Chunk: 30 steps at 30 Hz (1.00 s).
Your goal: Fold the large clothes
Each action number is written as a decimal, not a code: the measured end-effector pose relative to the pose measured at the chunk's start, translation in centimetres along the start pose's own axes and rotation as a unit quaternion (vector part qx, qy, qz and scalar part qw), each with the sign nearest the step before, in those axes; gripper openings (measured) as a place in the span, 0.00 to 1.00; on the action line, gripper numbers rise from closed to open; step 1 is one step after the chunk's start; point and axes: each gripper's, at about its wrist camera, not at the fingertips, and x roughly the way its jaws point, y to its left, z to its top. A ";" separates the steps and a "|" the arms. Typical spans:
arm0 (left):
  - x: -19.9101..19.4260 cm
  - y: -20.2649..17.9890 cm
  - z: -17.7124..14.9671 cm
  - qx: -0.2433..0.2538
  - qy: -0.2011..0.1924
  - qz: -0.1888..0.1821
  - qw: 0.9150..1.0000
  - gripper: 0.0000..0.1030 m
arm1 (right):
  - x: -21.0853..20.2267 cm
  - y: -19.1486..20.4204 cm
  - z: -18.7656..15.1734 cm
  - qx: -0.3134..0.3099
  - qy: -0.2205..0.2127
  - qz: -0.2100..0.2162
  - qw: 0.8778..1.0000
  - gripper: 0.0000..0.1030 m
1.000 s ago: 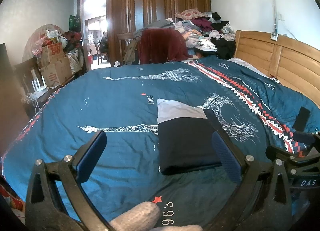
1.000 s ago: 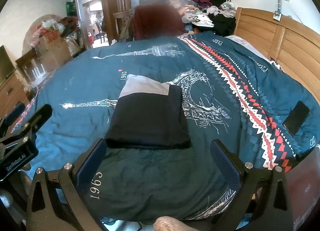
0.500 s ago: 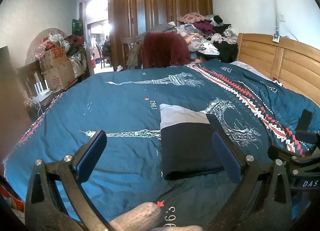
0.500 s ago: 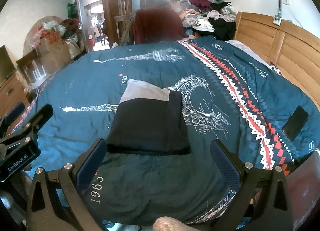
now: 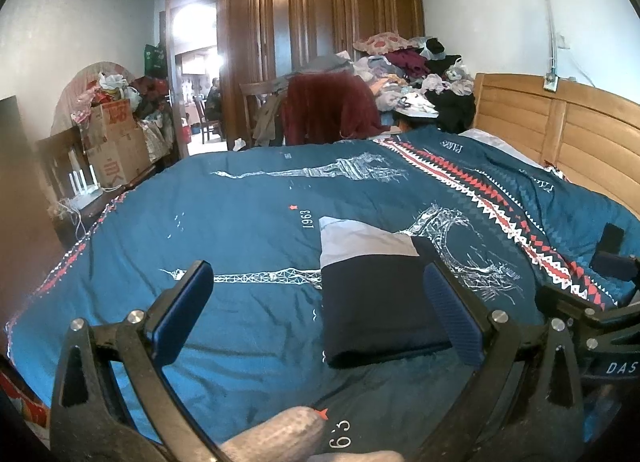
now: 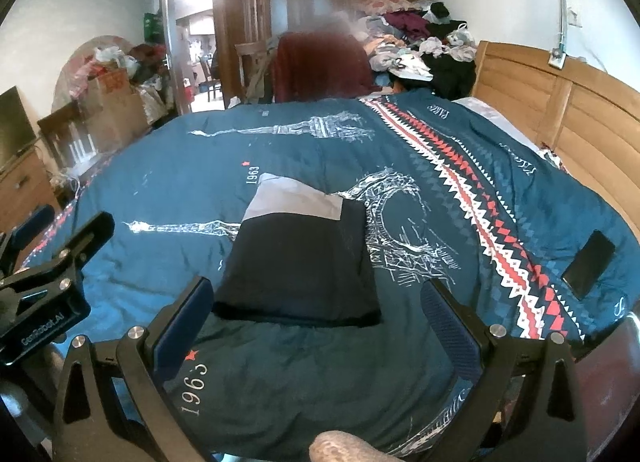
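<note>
I see the folded garment (image 6: 298, 258), dark navy with a pale grey band at its far end, lying flat on the blue quilt (image 5: 240, 221). My left gripper (image 5: 320, 314) and right gripper (image 6: 316, 322) hang near it, jaws wide apart, empty. A dark slab, perhaps a phone (image 6: 588, 264), lies right.

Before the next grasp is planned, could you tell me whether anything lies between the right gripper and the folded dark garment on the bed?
Nothing visible does. The right gripper is open just short of the folded garment, with only bare quilt between them. The black phone lies well off to the right, and the left gripper is off to the side.
</note>
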 end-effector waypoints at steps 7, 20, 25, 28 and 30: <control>0.0 0.0 0.0 -0.004 -0.005 -0.006 1.000 1.00 | 0.8 0.2 -0.1 -0.002 0.015 -0.001 1.000 1.00; 0.5 0.1 -0.5 -0.012 0.005 -0.011 1.000 1.00 | 2.7 0.0 0.0 0.014 0.043 0.025 0.999 0.98; 0.7 0.4 -0.6 -0.014 0.007 -0.008 1.000 1.00 | 2.9 -0.1 0.1 0.013 0.043 0.024 0.999 0.98; 1.0 0.5 -0.8 -0.015 0.011 -0.004 1.000 1.00 | 2.9 -0.2 0.0 0.015 0.038 0.023 0.999 0.98; 1.0 0.6 -0.9 -0.016 0.013 -0.002 1.000 1.00 | 2.9 -0.2 0.0 0.014 0.035 0.022 0.999 0.98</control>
